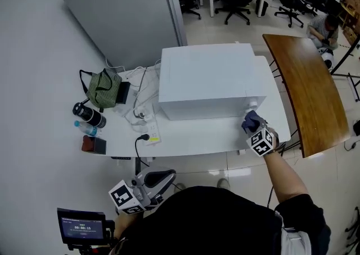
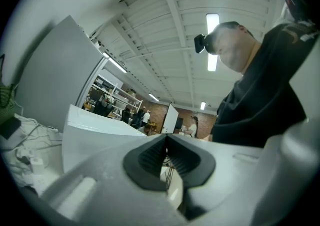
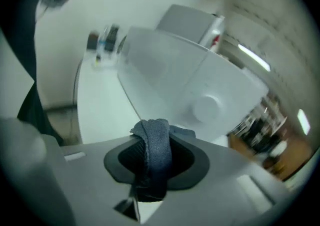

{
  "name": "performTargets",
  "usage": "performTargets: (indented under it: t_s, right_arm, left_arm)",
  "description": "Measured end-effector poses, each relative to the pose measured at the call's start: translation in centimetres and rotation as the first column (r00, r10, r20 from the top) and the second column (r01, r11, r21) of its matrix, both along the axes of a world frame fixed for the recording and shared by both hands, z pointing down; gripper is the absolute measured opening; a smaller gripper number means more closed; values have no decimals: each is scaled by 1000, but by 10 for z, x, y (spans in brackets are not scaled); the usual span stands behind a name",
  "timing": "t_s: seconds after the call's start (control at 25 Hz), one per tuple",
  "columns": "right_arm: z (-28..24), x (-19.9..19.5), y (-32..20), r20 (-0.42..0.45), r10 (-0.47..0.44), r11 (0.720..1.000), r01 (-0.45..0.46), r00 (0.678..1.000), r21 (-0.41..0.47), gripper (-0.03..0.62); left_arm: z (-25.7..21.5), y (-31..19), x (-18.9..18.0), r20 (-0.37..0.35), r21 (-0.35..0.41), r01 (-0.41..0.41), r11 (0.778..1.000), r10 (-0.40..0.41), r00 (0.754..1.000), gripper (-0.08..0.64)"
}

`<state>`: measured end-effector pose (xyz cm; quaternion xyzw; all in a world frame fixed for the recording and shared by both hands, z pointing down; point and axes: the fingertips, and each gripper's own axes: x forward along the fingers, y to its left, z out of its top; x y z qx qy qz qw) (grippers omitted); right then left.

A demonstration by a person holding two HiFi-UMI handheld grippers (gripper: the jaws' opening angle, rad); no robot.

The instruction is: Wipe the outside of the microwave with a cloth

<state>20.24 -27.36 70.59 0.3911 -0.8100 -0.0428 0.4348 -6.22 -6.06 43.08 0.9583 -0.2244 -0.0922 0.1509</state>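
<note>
Right gripper [image 1: 252,126]: fingers clamped on dark blue cloth [image 3: 156,146].
Cloth position: near front right corner of white microwave [image 1: 209,78].
Left gripper [image 2: 167,159]: fingers pressed together, empty, off the surface [image 1: 194,137].

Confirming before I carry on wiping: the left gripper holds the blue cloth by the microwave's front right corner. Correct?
No. It is the right gripper that holds the blue cloth by the microwave's front right corner, as the right gripper view shows. The left gripper is shut on nothing, back near the person's body.
</note>
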Motion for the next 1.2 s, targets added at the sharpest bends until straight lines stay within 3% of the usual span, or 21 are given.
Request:
performTargets:
  t_s: [0.04, 0.08, 0.16, 0.24, 0.32, 0.4, 0.52, 0.6, 0.68, 0.92, 1.04, 1.16, 1.2]
  right_arm:
    - [7, -44, 5, 204, 47, 996, -30, 978, -83, 95]
    - [17, -91, 8, 373, 98, 984, -34, 923, -173, 95]
    - [37, -185, 8, 578, 202, 945, -2, 791, -327, 95]
    - [49, -265, -1, 664, 294, 906, 20, 687, -422, 95]
    - [54, -319, -17, 714, 377, 877, 20, 590, -479, 95]
    - [56, -345, -34, 735, 458, 850, -3, 499, -528, 95]
    - [57, -346, -48, 737, 550, 807, -25, 392, -589, 95]
    - [60, -322, -49, 732, 586, 791, -47, 348, -611, 94]
    - [66, -272, -51, 722, 613, 780, -96, 320, -619, 95]
    - [74, -37, -55, 690, 680, 730, -314, 249, -607, 95]
    - [75, 62, -58, 681, 698, 703, -398, 221, -590, 95]
    - [63, 143, -69, 713, 688, 672, -488, 135, -556, 92]
    - [55, 162, -75, 727, 676, 672, -506, 122, -541, 92]
  left_arm:
    - [1, 1, -18, -12, 1, 8, 1000, -8, 1000, 5]
    - [1, 3, -36, -21, -2, 14, 1000, -14, 1000, 5]
    - [8, 10, -74, -20, -14, 31, 999, -31, 999, 5]
    - [25, 20, -114, 9, -28, 61, 998, -61, 998, 5]
    - [35, 28, -145, 27, -47, 101, 994, -99, 995, 5]
    - [41, 34, -167, 42, -69, 142, 987, -139, 989, 5]
    - [46, 38, -182, 55, -92, 186, 978, -182, 982, 5]
    - [48, 35, -177, 57, -99, 187, 977, -182, 982, 5]
    - [45, 28, -158, 55, -94, 166, 982, -162, 985, 5]
    - [24, 2, -41, 30, -74, 78, 994, -76, 997, 5]
    - [21, -4, 17, 36, -76, 29, 997, -26, 999, 5]
    - [19, -5, 61, 40, -78, 1, 997, 2, 999, 5]
    - [18, -5, 70, 43, -77, -2, 997, 6, 999, 5]
